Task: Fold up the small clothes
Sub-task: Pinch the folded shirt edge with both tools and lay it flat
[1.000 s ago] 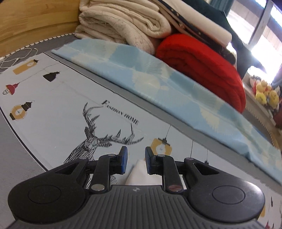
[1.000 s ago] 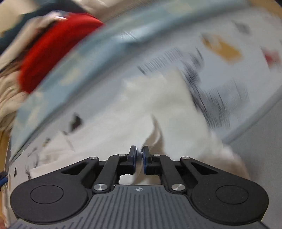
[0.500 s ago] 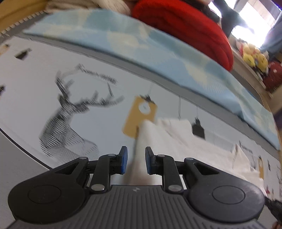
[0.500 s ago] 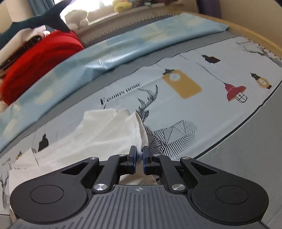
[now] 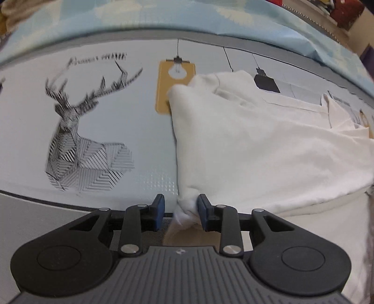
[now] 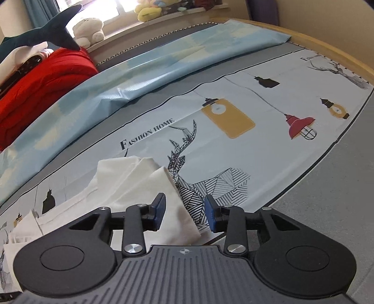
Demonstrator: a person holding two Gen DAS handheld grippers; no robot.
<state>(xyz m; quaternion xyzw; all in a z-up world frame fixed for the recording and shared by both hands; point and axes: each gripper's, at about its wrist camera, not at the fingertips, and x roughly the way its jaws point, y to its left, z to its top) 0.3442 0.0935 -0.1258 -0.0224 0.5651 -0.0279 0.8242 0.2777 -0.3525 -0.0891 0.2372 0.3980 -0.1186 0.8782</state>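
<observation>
A small white garment [image 5: 245,145] lies on the printed mat [image 5: 105,121], spread to the right in the left wrist view. My left gripper [image 5: 180,210] is open; a bunched corner of the garment sits between its fingers, against the right pad [image 5: 201,209]. In the right wrist view the garment [image 6: 131,184] lies folded over at lower left. My right gripper [image 6: 185,212] is open, with a fold of the garment lying between and under its fingers.
A light blue patterned sheet [image 6: 140,70] runs along the far side of the mat. A red blanket [image 6: 39,77] and stacked bedding lie at far left. Plush toys [image 6: 149,11] sit on the window ledge. The wooden bed edge [image 6: 327,46] curves at the right.
Both grippers have opened; the right one was shut on the garment's edge before. The left view has swung down and right, bringing the garment fully into view.
</observation>
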